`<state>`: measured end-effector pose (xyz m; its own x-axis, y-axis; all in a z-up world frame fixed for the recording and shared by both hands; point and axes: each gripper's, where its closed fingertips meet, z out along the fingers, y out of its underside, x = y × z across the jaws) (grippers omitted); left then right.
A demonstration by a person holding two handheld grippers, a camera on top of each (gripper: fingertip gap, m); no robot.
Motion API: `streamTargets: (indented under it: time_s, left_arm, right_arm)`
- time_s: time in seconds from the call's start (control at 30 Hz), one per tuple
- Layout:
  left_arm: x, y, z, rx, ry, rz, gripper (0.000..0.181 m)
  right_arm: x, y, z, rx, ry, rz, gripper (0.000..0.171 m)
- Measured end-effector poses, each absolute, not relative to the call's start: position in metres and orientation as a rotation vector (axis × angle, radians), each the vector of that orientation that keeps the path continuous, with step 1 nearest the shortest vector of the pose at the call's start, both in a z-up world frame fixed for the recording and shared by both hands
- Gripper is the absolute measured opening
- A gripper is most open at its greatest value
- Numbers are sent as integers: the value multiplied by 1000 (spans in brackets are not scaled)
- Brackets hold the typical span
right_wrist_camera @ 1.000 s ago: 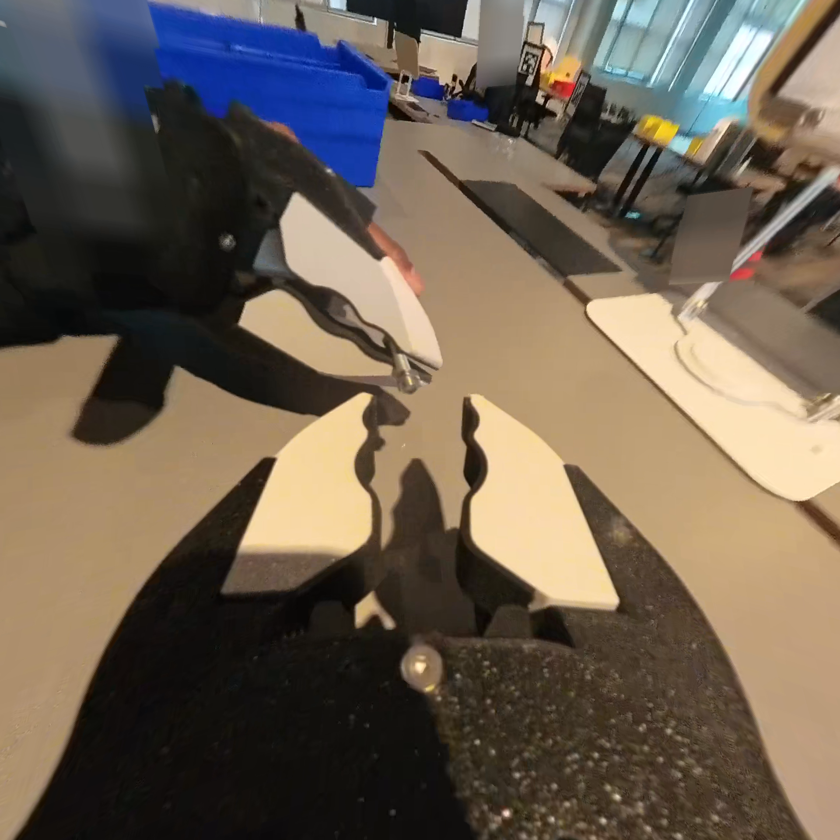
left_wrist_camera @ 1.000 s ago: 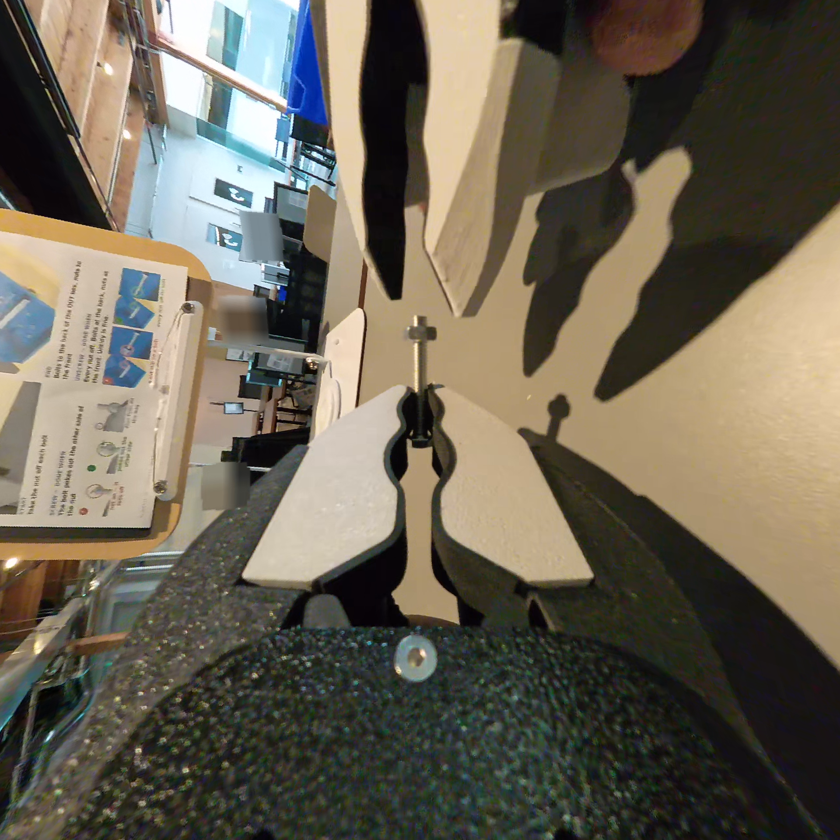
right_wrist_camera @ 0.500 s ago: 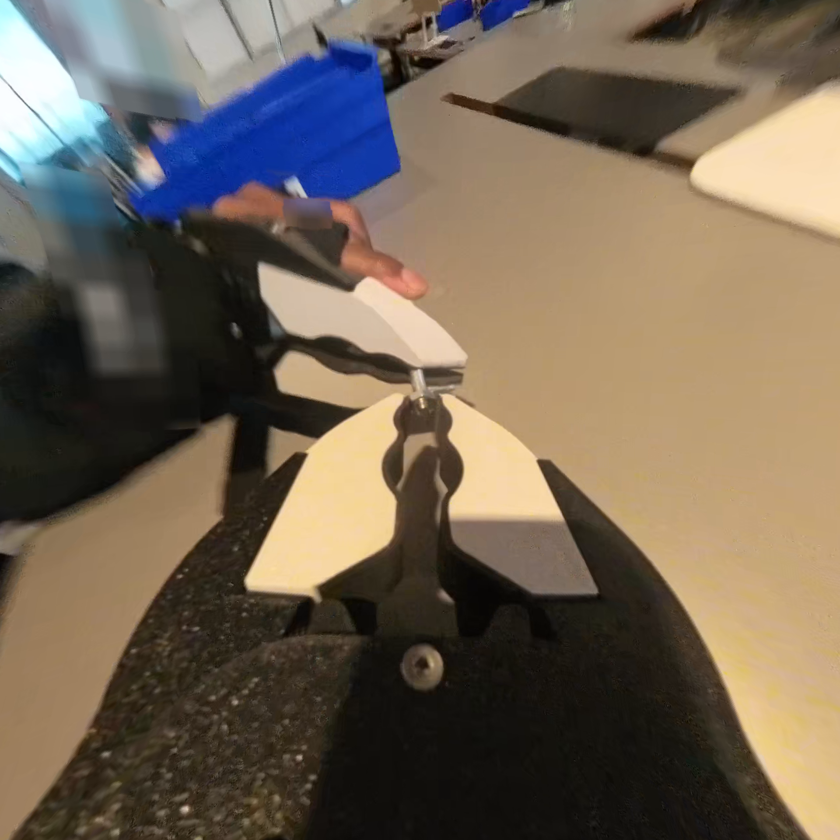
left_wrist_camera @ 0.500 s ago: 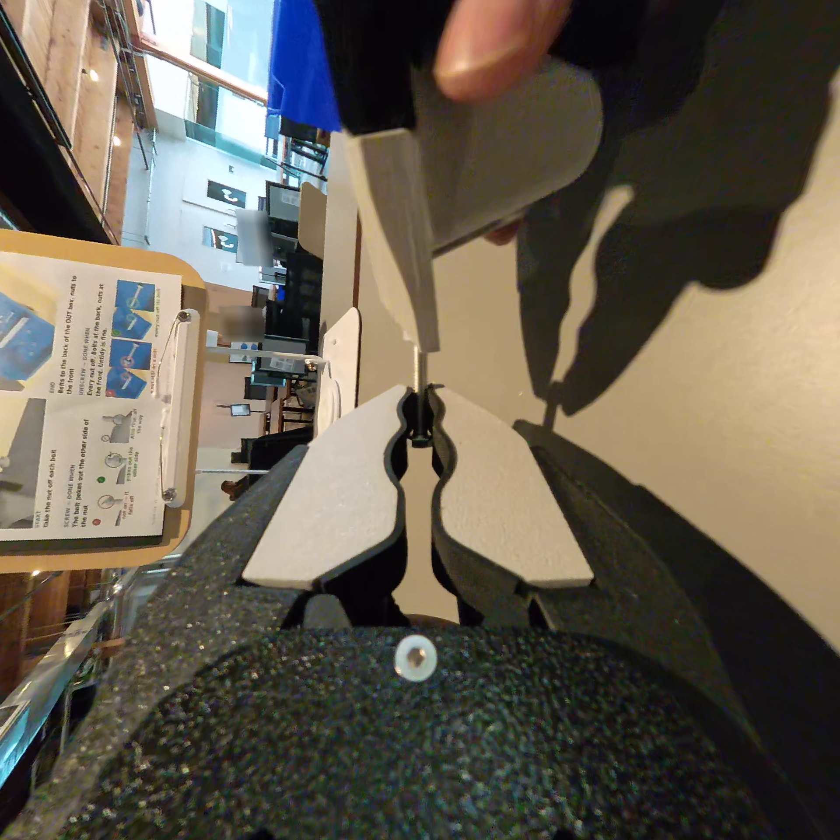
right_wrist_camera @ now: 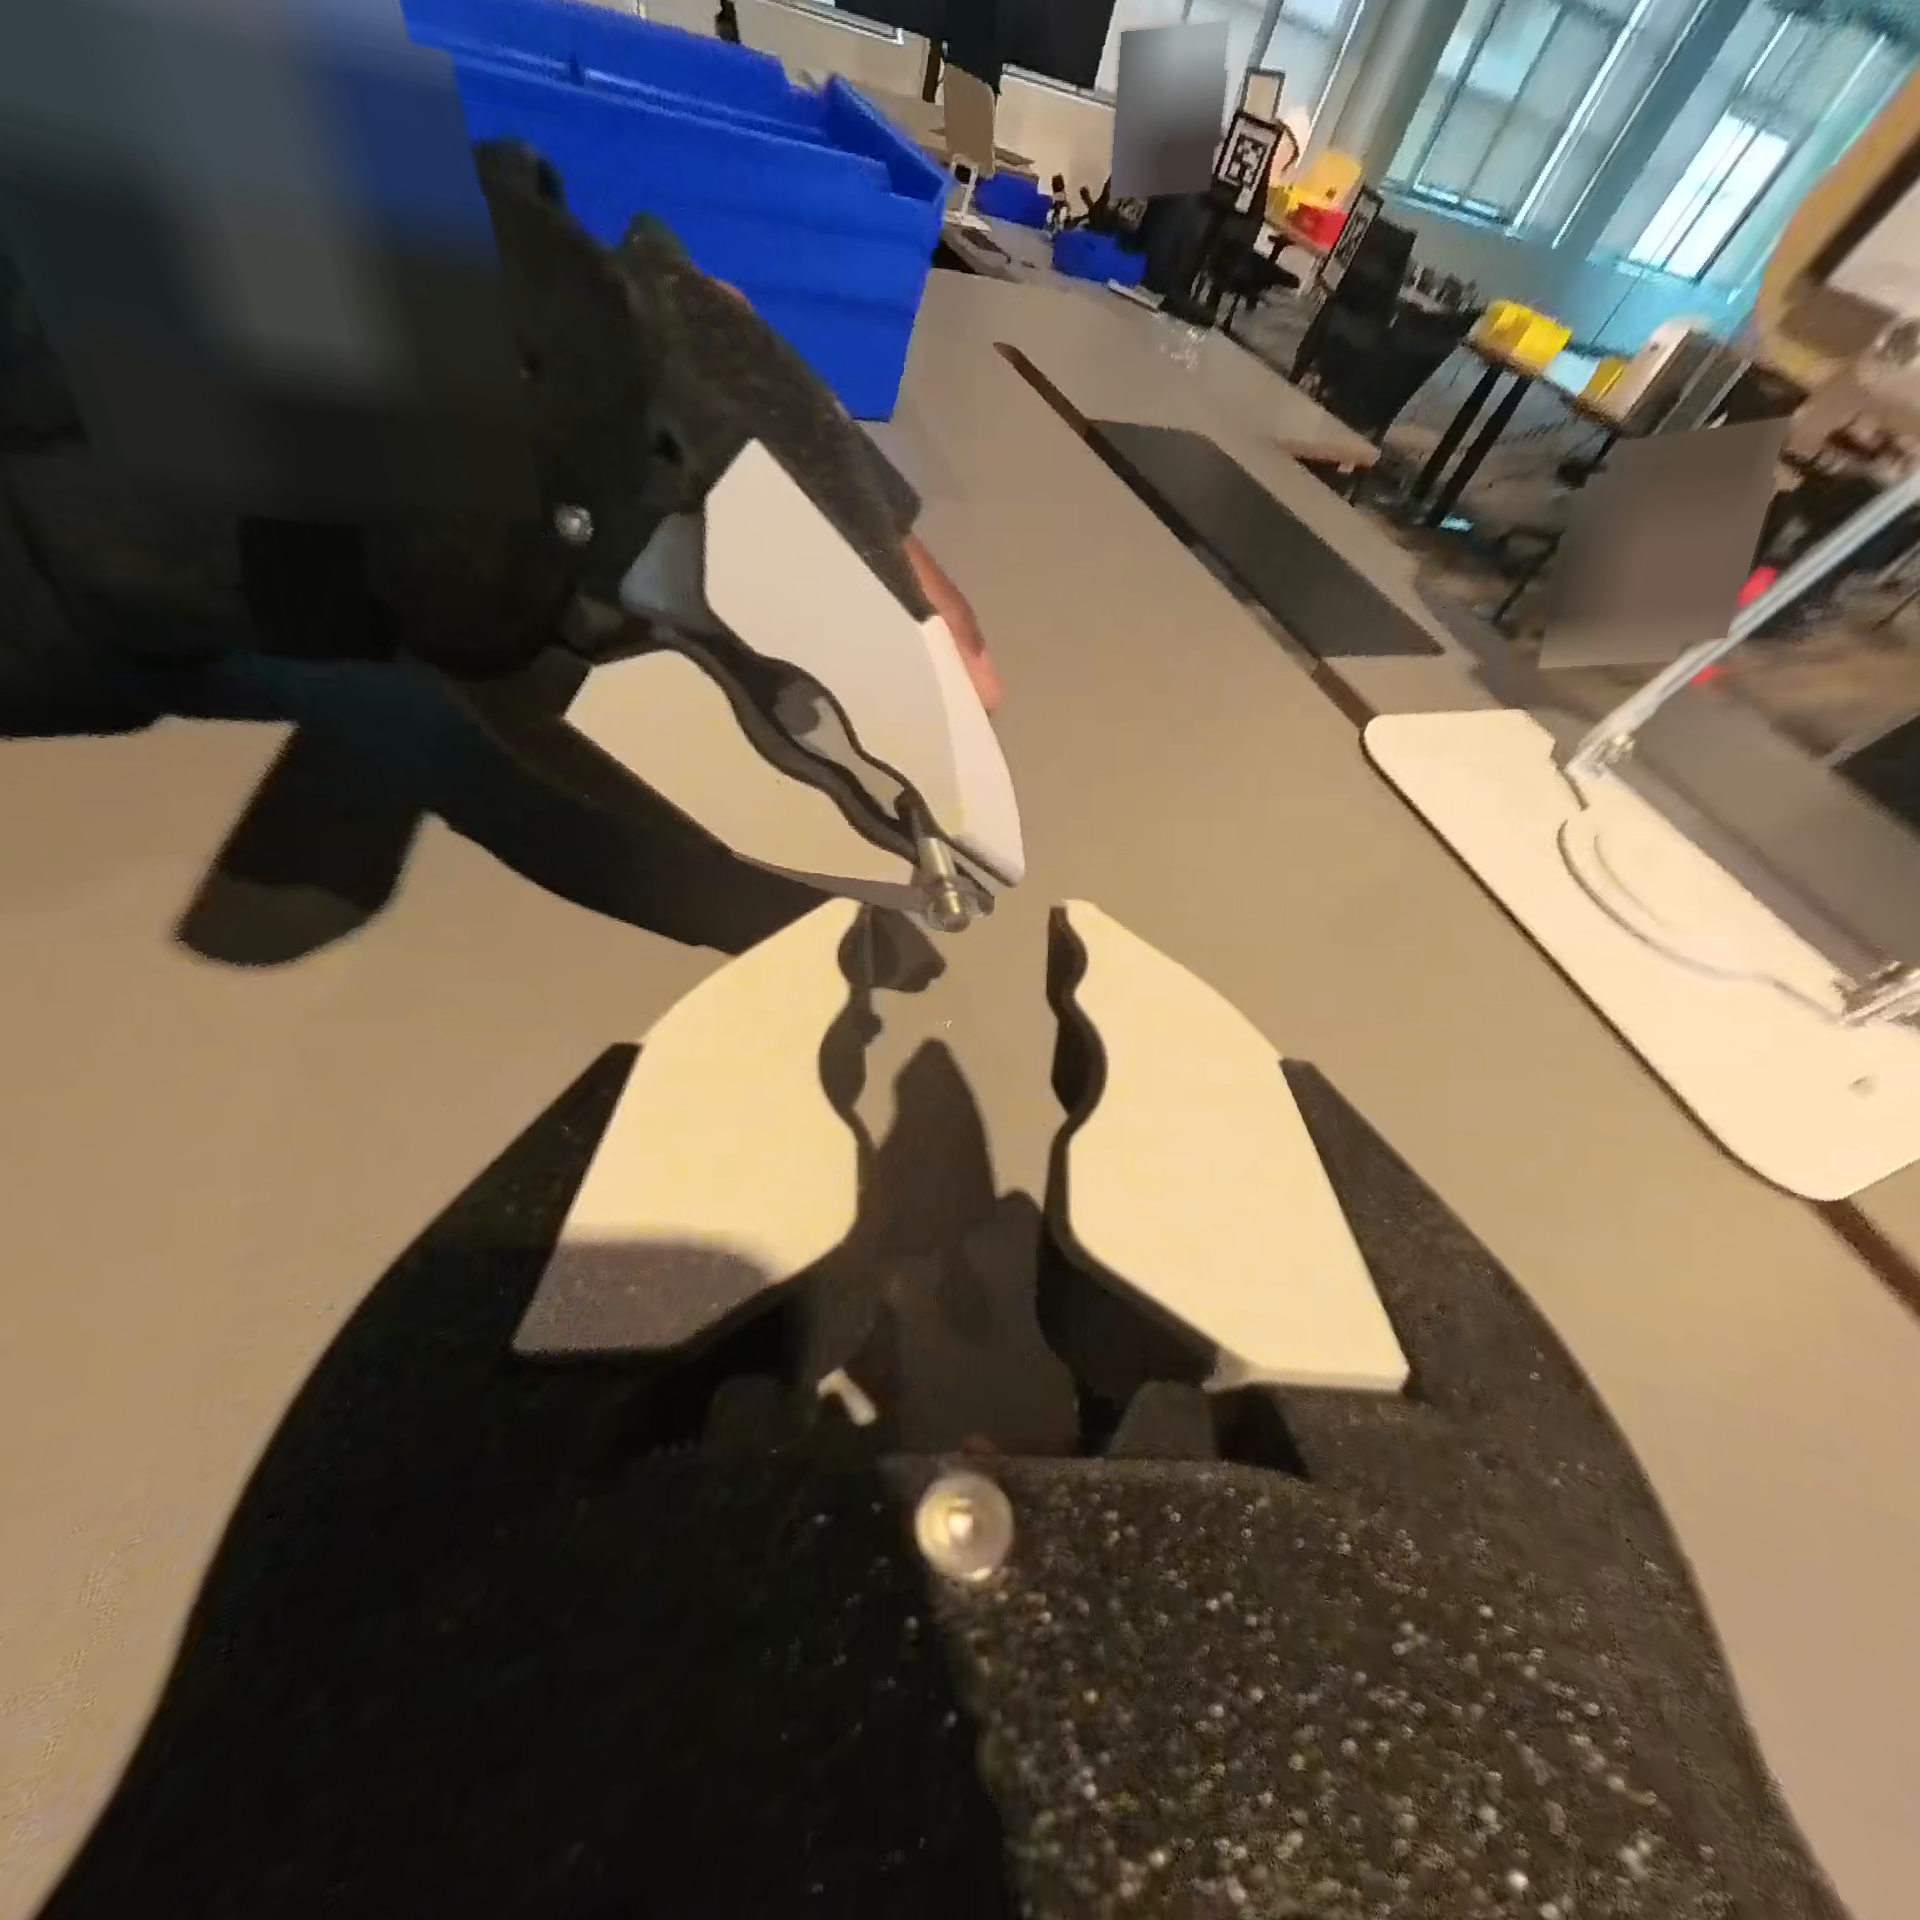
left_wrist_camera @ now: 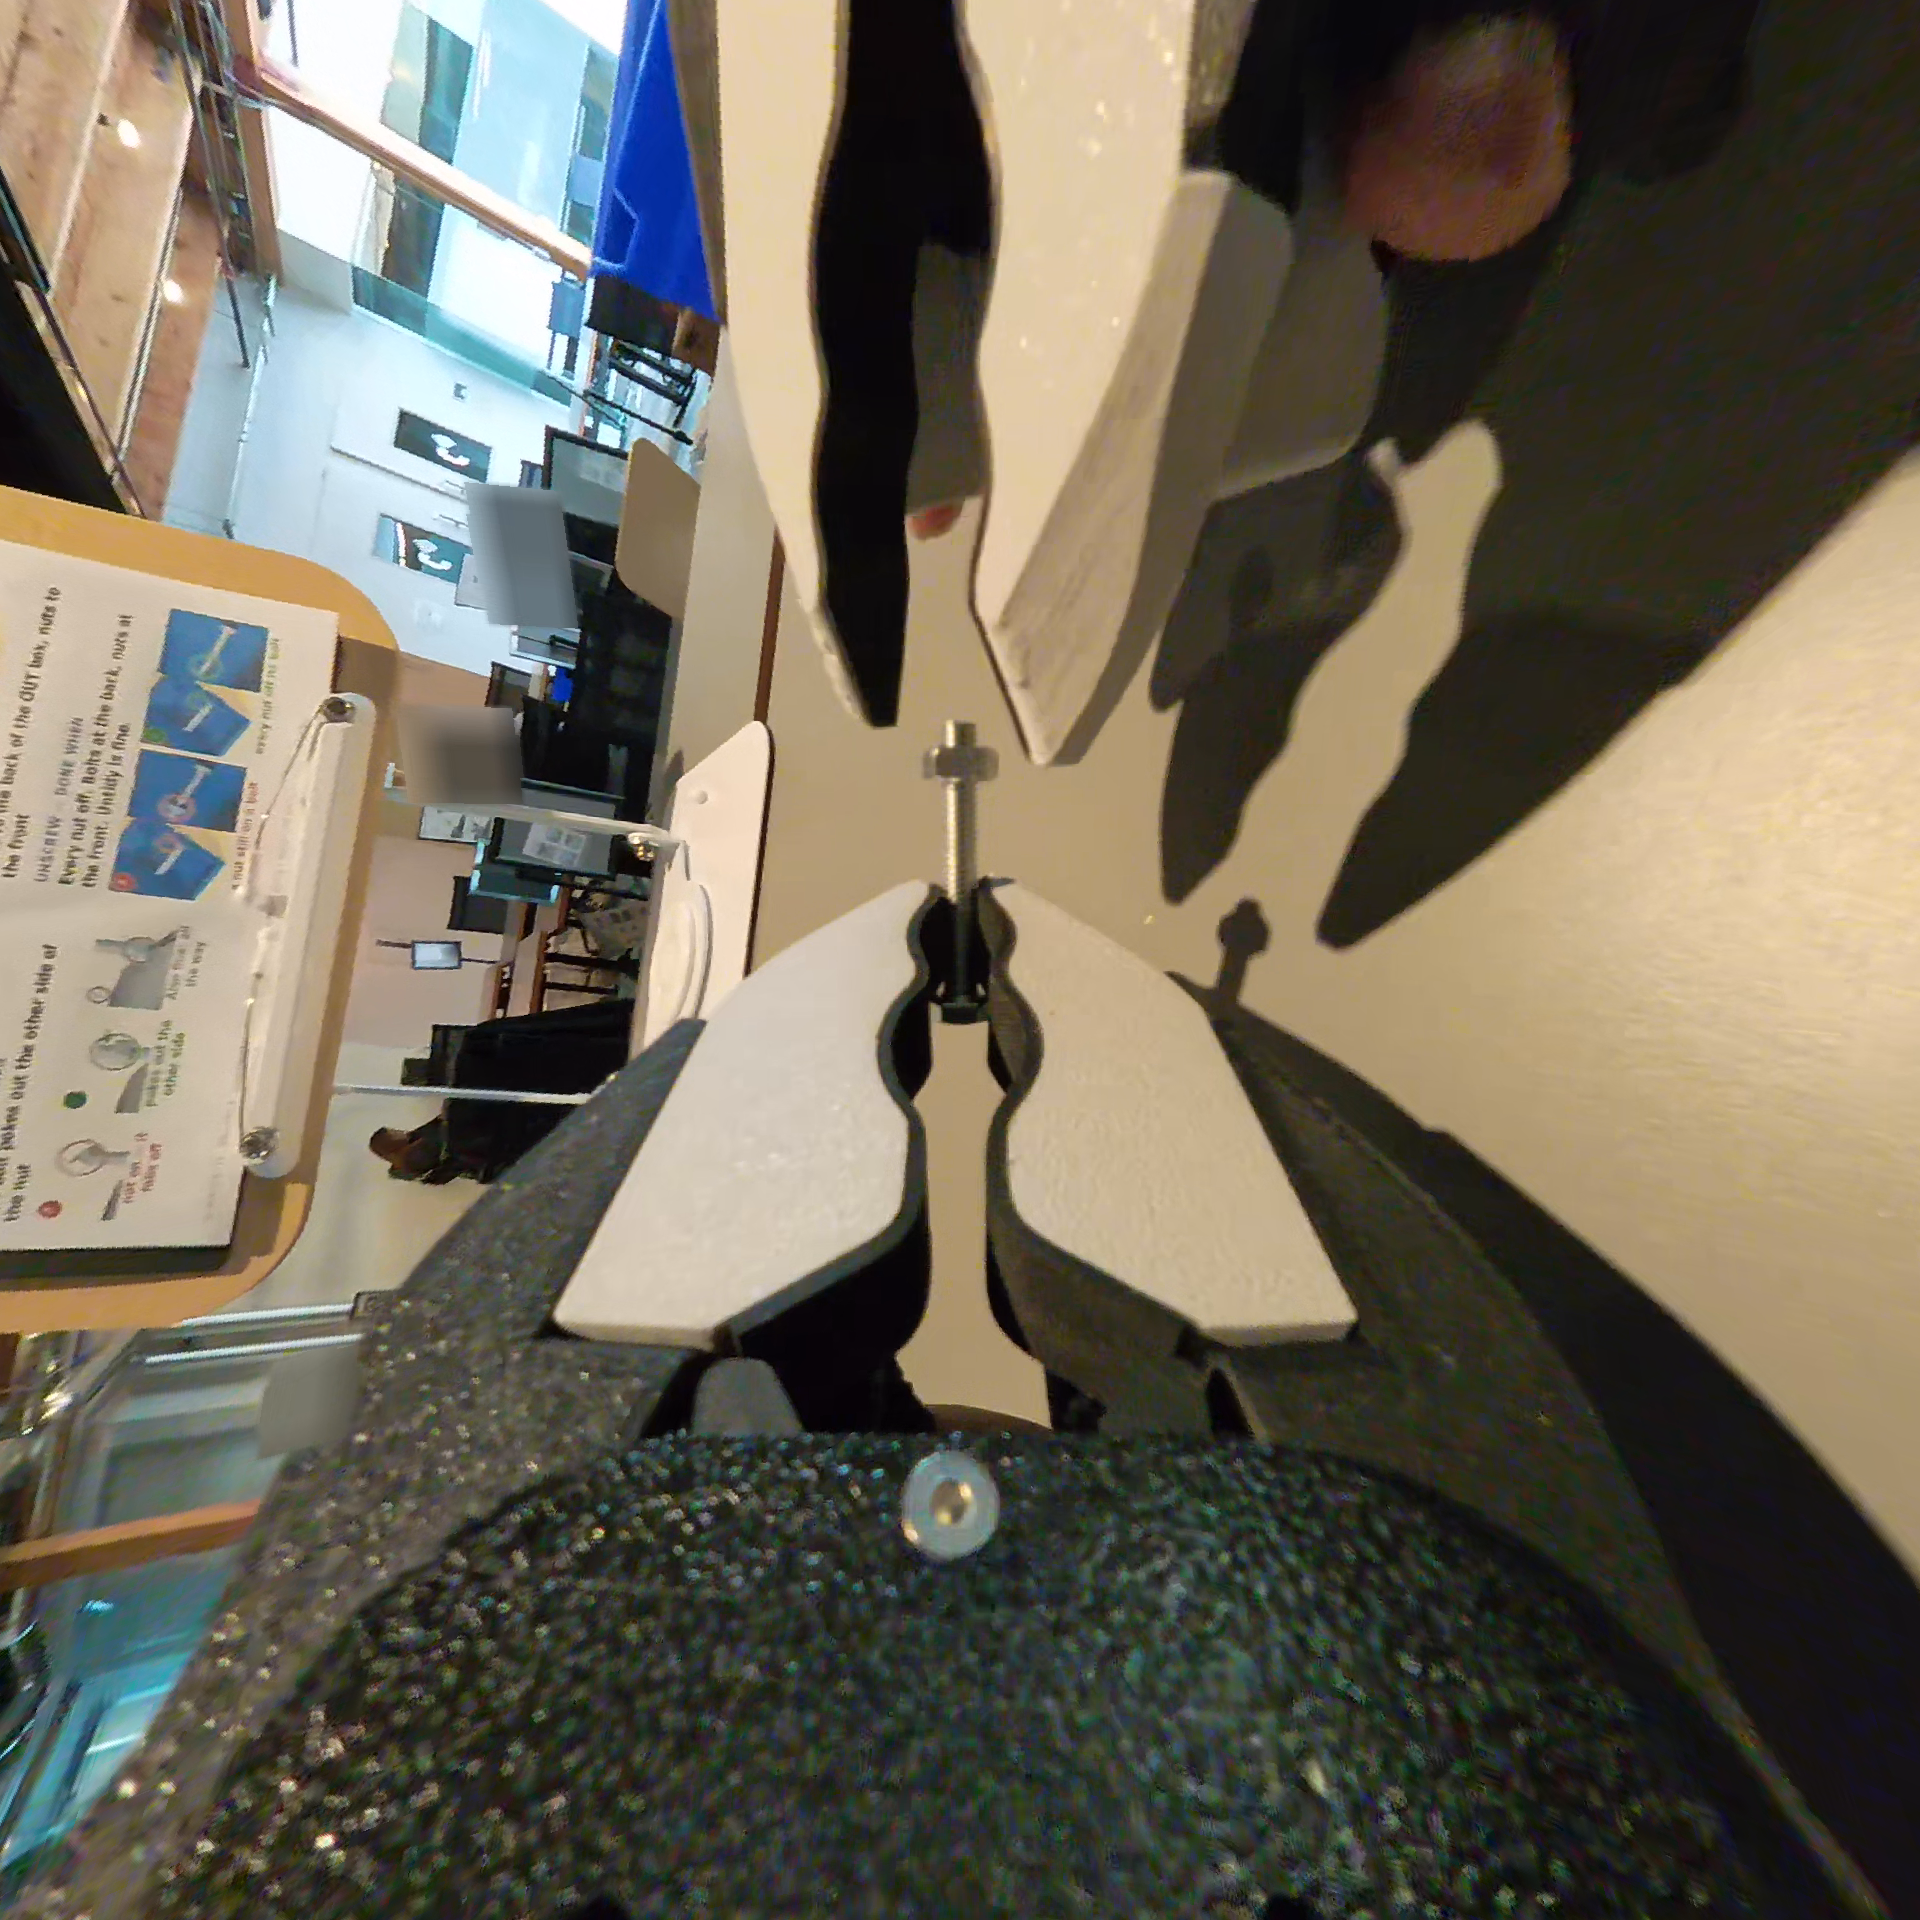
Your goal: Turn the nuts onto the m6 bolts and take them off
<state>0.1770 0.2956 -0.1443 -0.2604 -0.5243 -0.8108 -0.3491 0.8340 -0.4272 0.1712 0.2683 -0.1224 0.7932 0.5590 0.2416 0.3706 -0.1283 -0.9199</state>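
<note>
At the far left of the left wrist view, an instruction sheet on a wooden board is seen, with a white plate lying on the grey bench beyond it. In the centre, the left gripper is closed on the head end of a bolt — its 2 fingers are pressed against the lower shank, and the threaded length stands clear of the tips. A nut is threaded on near the bolt's free end. Just past that end, the right gripper is seen with its fingers apart, 1 tip to each side of the nut and neither touching it.

In the right wrist view, a blue bin stands on the bench at upper left. The left gripper reaches in from the left, with the bolt and nut at its tip. The right gripper is held open directly before them — the nut lies just beyond the gap between its fingers. The white plate lies at the right.
</note>
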Motion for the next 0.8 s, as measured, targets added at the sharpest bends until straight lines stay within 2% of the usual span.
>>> streamTargets:
  time_s: [0.1, 0.2, 0.27, 0.4, 0.5, 0.57, 0.63, 0.8]
  left_arm:
    - [176, 292, -146, -656, 1895, -220, 5]
    - [177, 289, -148, -651, 1906, -231, 5]
    - [177, 292, -150, -648, 1913, -194, 5]
    - [177, 298, -147, -634, 1884, -124, 5]
    - [179, 299, -143, -640, 1857, -137, 5]
    - [179, 301, -141, -658, 1842, -144, 5]
    - [178, 302, -139, -673, 1835, -159, 5]
    - [176, 300, -144, -682, 1865, -180, 5]
  right_arm:
    - [168, 267, -124, -1731, -772, 147, 27]
    - [166, 268, -128, -1758, -774, 153, 12]
    - [166, 269, -131, -1817, -728, 213, 10]
    - [166, 273, -130, -1988, -311, 736, 10]
    - [166, 272, -125, -1941, -126, 1045, 10]
    - [169, 271, -122, -1918, -182, 1006, 29]
    - [175, 272, -122, -1905, -298, 813, 39]
    - [179, 271, -121, -1811, -571, 389, 37]
